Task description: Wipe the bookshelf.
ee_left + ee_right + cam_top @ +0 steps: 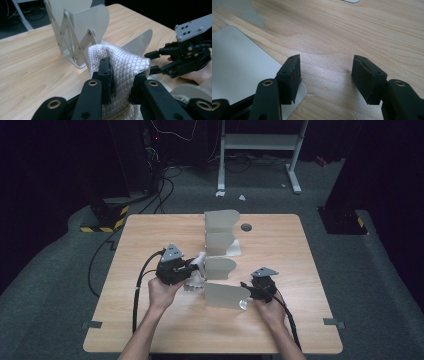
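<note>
The white cloth (117, 67) is pinched in the left tool (120, 82), just beside the grey rack (220, 245). It should be kept squeezed and lifted slowly. The right tool (325, 75) is spread wide over the worktop (362, 30).

In the left gripper view the quilted white cloth (117, 65) runs off the bottom edge and hides the foot of the grey folding rack (75, 35), whose top is cropped. In the right gripper view a grey panel (239, 65) is cut off at the left edge.
</note>
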Demonstrator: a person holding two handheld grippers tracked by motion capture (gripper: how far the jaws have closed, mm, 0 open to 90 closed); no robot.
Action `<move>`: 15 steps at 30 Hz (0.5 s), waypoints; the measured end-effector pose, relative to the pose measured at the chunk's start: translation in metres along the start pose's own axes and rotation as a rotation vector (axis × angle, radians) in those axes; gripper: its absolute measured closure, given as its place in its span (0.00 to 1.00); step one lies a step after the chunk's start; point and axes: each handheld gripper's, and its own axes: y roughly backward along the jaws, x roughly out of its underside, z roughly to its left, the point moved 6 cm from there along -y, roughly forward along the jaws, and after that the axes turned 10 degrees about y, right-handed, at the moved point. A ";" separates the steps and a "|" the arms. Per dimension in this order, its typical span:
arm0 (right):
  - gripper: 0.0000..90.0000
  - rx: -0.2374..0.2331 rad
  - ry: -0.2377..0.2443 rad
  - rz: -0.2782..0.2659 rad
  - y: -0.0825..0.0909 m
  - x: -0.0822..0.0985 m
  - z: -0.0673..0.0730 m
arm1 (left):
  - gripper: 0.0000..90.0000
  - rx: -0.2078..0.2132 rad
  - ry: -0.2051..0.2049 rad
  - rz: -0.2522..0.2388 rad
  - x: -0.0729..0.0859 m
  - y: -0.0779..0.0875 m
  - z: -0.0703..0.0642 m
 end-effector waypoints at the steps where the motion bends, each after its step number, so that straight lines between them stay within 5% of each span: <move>1: 0.45 0.000 0.000 0.000 0.000 0.000 0.000 | 0.85 0.003 0.004 -0.004 -0.002 -0.001 -0.001; 11: 0.45 0.001 0.000 0.000 0.000 0.000 0.000 | 0.85 0.020 0.016 0.038 0.008 -0.014 -0.001; 15: 0.45 0.001 0.000 0.000 0.000 0.000 0.000 | 0.85 -0.007 -0.001 0.063 0.018 -0.020 -0.003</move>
